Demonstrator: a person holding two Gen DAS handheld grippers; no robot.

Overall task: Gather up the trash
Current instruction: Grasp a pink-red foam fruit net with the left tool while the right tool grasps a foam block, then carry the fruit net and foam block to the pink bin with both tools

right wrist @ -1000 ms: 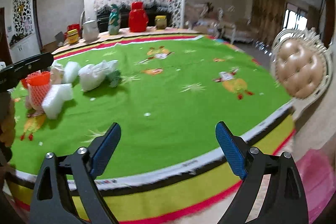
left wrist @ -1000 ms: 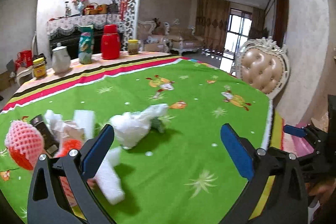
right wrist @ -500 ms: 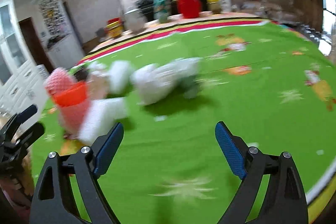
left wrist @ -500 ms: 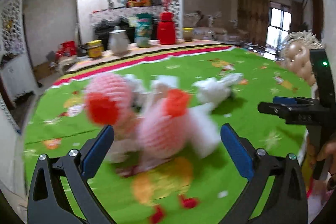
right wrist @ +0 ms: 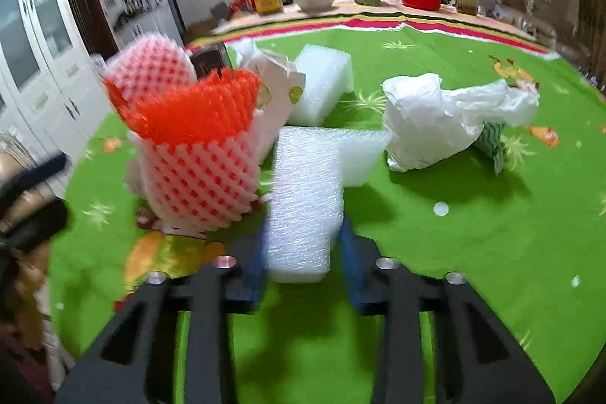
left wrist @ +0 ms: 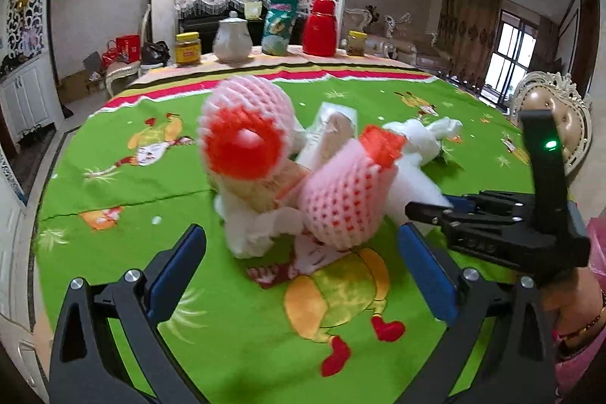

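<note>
A heap of trash lies on the green tablecloth (left wrist: 113, 177): two pink foam fruit nets (left wrist: 246, 135) (left wrist: 344, 203), a paper wrapper (right wrist: 276, 89), white foam blocks (right wrist: 322, 82) and a crumpled white plastic bag (right wrist: 435, 120). My left gripper (left wrist: 299, 241) stands open just short of the nearer pink net, nothing between its pads. My right gripper (right wrist: 303, 252) is closing on the near white foam block (right wrist: 303, 199), blue pads against its two sides. In the left wrist view the right gripper (left wrist: 428, 211) reaches in from the right. The left gripper (right wrist: 34, 177) is a blur at the left edge.
Along the table's far edge stand a yellow-lidded jar (left wrist: 187, 48), a white teapot (left wrist: 233, 38), a snack bag (left wrist: 280, 25), a red thermos (left wrist: 320, 29) and a second jar (left wrist: 356, 42). A padded chair (left wrist: 549, 108) stands at the right.
Both grippers swung left and lower toward the trash heap, which now fills the views. The right jaws went from wide open to closed around the white foam block. The left jaws stayed open.
</note>
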